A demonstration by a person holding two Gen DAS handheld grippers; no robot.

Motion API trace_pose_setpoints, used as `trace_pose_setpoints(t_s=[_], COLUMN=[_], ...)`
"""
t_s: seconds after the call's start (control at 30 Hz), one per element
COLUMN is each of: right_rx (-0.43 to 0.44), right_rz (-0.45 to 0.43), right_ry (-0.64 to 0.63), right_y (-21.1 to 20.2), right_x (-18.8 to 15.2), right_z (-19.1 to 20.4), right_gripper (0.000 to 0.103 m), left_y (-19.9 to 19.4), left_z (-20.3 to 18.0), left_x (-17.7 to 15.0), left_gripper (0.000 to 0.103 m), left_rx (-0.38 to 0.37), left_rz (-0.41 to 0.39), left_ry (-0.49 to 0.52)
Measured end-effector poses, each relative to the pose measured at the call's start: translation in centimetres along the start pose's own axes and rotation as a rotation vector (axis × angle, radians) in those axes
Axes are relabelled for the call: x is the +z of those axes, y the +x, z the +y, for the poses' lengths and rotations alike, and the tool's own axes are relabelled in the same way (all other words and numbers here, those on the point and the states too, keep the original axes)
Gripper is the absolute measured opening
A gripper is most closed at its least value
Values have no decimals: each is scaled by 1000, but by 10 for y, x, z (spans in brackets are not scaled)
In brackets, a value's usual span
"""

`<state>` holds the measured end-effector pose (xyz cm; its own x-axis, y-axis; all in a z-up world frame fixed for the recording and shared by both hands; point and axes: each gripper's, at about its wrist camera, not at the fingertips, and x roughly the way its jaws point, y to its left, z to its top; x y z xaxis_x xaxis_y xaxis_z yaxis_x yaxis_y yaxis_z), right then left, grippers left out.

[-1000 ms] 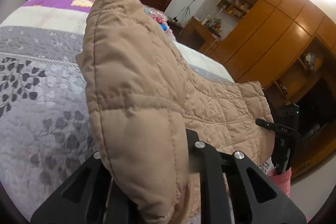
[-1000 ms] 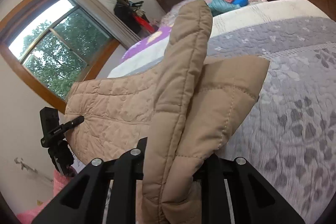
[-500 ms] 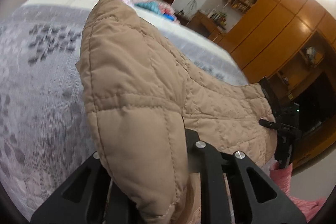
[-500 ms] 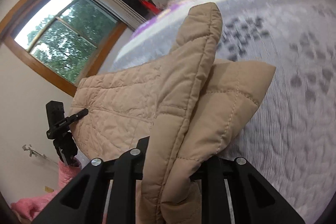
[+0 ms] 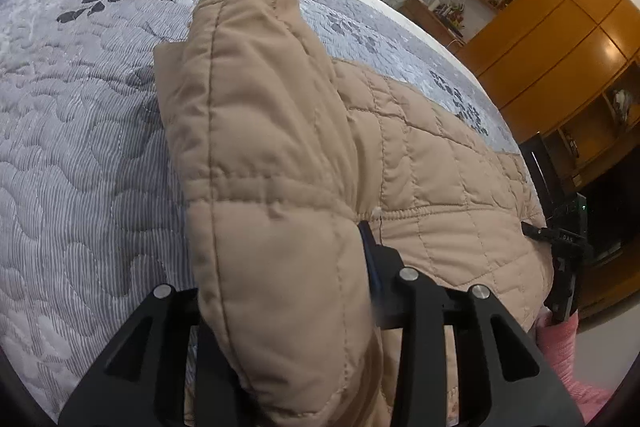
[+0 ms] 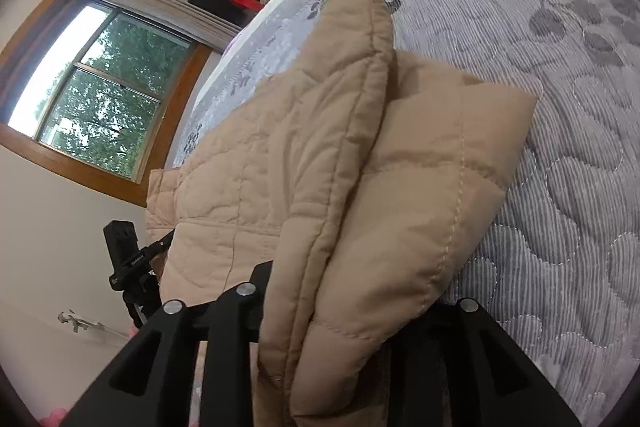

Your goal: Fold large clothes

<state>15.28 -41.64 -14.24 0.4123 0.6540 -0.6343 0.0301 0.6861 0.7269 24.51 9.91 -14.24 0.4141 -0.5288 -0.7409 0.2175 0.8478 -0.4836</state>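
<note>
Tan quilted jacket pinched at both corners in my claws, bunched upright, rest spread over grey bedspread.

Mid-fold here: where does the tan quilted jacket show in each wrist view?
Left wrist: tan quilted jacket fills the centre, clamped in the left tongs, spreading right toward the other tongs.
Right wrist: the jacket sits centre, clamped in the right tongs, spreading left.
Shared landmark: grey leaf-print bedspread.

Left gripper, right gripper: matte black angular frames, triangular cutouts, silver round screws.
</note>
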Motion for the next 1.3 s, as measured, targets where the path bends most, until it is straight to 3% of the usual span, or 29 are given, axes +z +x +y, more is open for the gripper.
trace_pose_setpoints(t_s=[0.17, 0.3, 0.47, 0.53, 0.7, 0.83, 1.0, 1.3], right_rx=[-43, -224, -394, -465, -495, -530, -555, -568], right_rz=[-18, -67, -127, -147, -72, -16, 29, 85], right_ry=[-21, -91, -154, -215, -323, -380, -388, -302], right_y=[-9, -27, -68, -82, -82, -69, -54, -30], right_x=[-5, -12, -32, -46, -75, -93, -96, -90], right_z=[2, 23, 49, 68, 97, 110, 109, 73], right_gripper=[38, 51, 51, 44, 29, 24, 23, 22], left_y=[-2, -21, -70, -92, -124, -135, -136, -118], left_z=[-8, -10, -10, -13, -13, -8, -2, -6], left_x=[-3, -8, -25, -37, -76, -111, -156, -171], left_gripper=[40, 49, 54, 56, 57, 57, 58, 60], left_rx=[8, 41, 119, 183, 291, 280, 185, 70], left_rz=[-7, -24, -93, -126, -135, -126, -125, -191], left_ry=[-39, -96, -122, -122, -164, -282, -459, -548])
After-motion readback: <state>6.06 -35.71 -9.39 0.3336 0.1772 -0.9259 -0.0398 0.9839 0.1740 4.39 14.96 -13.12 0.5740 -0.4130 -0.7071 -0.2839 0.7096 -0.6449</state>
